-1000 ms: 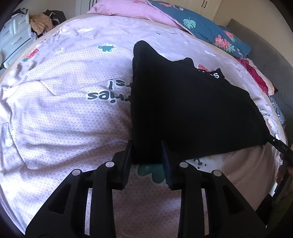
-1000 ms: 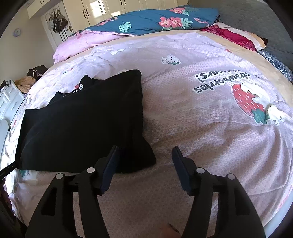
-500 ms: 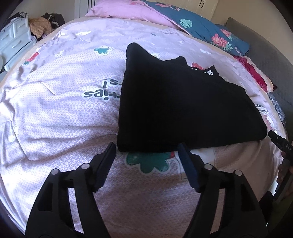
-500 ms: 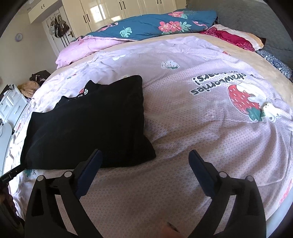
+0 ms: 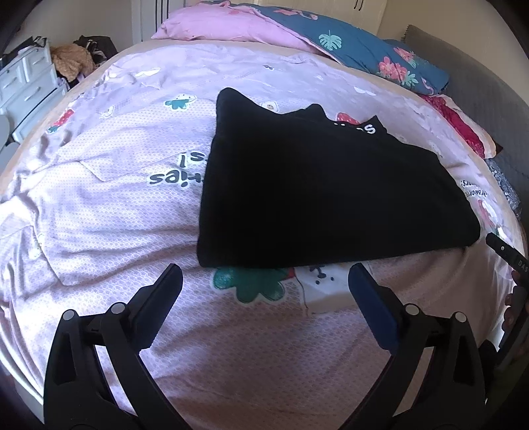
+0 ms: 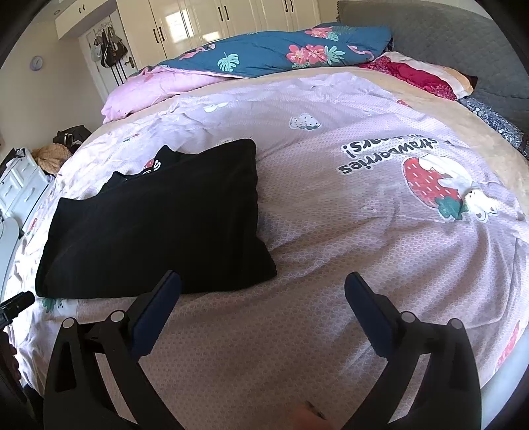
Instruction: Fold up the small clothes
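Observation:
A black garment (image 5: 314, 192) lies folded flat on the lilac strawberry-print bedsheet (image 5: 109, 205), with white lettering showing at its far edge. My left gripper (image 5: 266, 271) hovers just short of the garment's near edge, its jaws opening wide with only sheet between them. In the right wrist view the same garment (image 6: 158, 218) lies left of centre. My right gripper (image 6: 263, 277) sits just short of its near right corner, jaws also opening and holding nothing. The other gripper's tip shows at the frame edge in each view (image 5: 506, 253) (image 6: 16, 304).
A pink pillow (image 5: 231, 26) and a teal floral quilt (image 6: 281, 53) lie at the far side of the bed. A grey headboard (image 6: 463, 36) stands at the right, white drawers (image 5: 23, 79) beyond the left edge. Bare sheet (image 6: 380, 215) spreads right of the garment.
Both grippers have let go of the garment's near edge and spread wide. The left one has drawn back from the cloth, which now lies flat on the sheet.

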Motion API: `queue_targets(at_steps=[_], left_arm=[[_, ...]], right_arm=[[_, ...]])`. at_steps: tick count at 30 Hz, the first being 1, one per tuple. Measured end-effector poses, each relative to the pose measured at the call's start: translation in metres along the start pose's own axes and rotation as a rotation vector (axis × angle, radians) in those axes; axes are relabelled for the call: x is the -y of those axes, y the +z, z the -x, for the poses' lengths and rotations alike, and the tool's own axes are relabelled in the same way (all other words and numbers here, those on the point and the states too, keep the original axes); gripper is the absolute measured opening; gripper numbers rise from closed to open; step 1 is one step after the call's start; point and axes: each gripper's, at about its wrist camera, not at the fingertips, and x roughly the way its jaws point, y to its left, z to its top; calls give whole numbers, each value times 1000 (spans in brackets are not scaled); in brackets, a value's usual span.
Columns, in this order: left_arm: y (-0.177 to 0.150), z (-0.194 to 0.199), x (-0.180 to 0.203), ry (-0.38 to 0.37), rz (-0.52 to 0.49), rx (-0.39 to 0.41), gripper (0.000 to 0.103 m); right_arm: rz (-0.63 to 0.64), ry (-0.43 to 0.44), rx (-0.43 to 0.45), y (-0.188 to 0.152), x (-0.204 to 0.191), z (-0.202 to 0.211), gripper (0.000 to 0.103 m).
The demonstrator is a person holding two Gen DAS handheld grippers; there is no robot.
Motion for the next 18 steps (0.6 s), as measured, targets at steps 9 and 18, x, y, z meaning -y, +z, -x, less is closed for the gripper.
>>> queue_targets(at_steps=[9,18], left_arm=[[-7,7,14,-13,-16,6,94],[-10,22,16,-11,-20,35,94]], right_arm=[[15,-6,24,-4,-2,13,99],[41,3,43,-8,-12,24,99]])
